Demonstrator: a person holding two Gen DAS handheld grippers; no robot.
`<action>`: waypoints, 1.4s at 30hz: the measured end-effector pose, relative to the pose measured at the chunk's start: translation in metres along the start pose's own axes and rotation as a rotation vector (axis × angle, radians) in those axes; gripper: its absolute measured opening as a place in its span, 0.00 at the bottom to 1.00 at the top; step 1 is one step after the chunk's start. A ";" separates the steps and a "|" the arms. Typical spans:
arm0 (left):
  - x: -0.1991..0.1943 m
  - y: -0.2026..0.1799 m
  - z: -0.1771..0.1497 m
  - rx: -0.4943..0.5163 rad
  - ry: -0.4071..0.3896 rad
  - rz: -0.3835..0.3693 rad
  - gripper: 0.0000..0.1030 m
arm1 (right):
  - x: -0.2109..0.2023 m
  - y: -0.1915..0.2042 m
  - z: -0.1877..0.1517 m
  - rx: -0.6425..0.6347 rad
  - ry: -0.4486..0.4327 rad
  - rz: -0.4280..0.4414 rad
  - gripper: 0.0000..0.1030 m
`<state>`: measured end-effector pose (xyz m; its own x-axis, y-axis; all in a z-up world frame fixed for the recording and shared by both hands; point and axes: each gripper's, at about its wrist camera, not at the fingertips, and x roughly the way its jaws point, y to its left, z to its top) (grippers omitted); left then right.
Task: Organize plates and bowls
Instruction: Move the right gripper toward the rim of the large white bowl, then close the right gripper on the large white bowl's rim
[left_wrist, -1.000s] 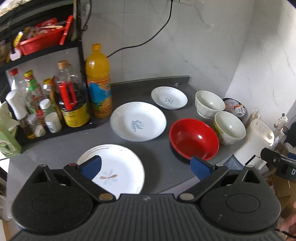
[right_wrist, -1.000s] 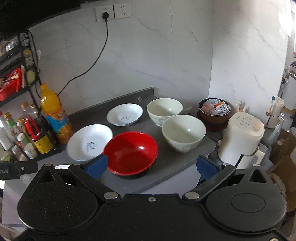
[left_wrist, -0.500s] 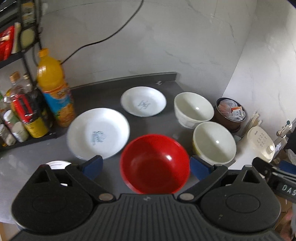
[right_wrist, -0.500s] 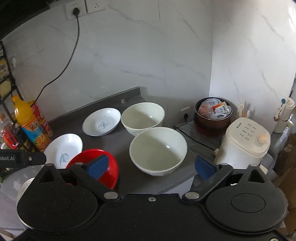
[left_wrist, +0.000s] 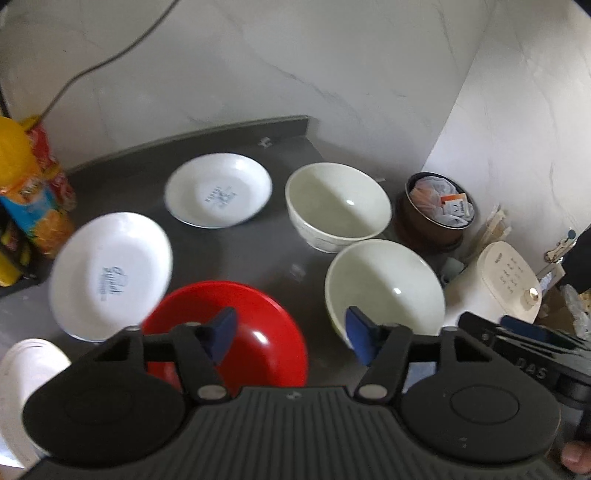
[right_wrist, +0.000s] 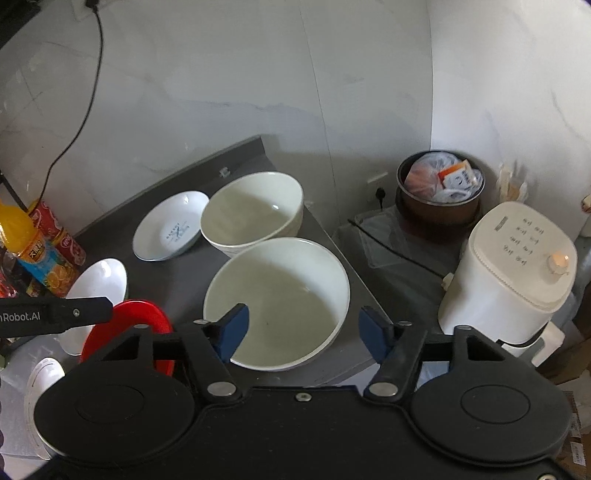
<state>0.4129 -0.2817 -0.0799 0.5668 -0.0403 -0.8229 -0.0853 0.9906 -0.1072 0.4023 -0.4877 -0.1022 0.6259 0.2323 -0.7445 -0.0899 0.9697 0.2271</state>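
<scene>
On the grey counter (left_wrist: 258, 258) lie a red bowl (left_wrist: 258, 343), two white bowls (left_wrist: 384, 291) (left_wrist: 338, 205), and white plates: a small one (left_wrist: 218, 194), a larger one (left_wrist: 110, 277), and a third at the near left edge (left_wrist: 26, 369). My left gripper (left_wrist: 290, 341) hovers open above the red bowl's right part, holding nothing. My right gripper (right_wrist: 304, 334) hangs open over the near white bowl (right_wrist: 277, 302), its left pad above the bowl's near rim. The far white bowl (right_wrist: 255, 214), small plate (right_wrist: 170, 230) and red bowl (right_wrist: 129, 325) show beyond it.
An orange drink bottle (left_wrist: 26, 192) and a rack of jars stand at the left. A brown pot of packets (right_wrist: 439, 195) and a white appliance (right_wrist: 513, 273) sit right of the counter, lower down. Marble walls close the back and right. A cable (right_wrist: 81, 110) hangs down the wall.
Both grippers have swung to the right; the bottle rack has slid out of view. The right one has closed in over the near white bowl. Both jaws have narrowed somewhat but stay open.
</scene>
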 end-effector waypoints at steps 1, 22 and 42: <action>0.005 -0.003 0.001 0.003 0.006 -0.001 0.55 | 0.005 -0.003 0.002 0.004 0.009 0.006 0.57; 0.102 -0.024 0.007 -0.031 0.103 -0.061 0.24 | 0.070 -0.036 -0.001 0.050 0.117 0.013 0.45; 0.109 -0.027 0.003 -0.030 0.108 -0.038 0.05 | 0.070 -0.027 0.001 0.002 0.099 0.015 0.15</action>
<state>0.4797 -0.3124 -0.1653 0.4785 -0.0937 -0.8731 -0.0909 0.9837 -0.1554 0.4491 -0.4976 -0.1594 0.5451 0.2530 -0.7993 -0.0969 0.9660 0.2396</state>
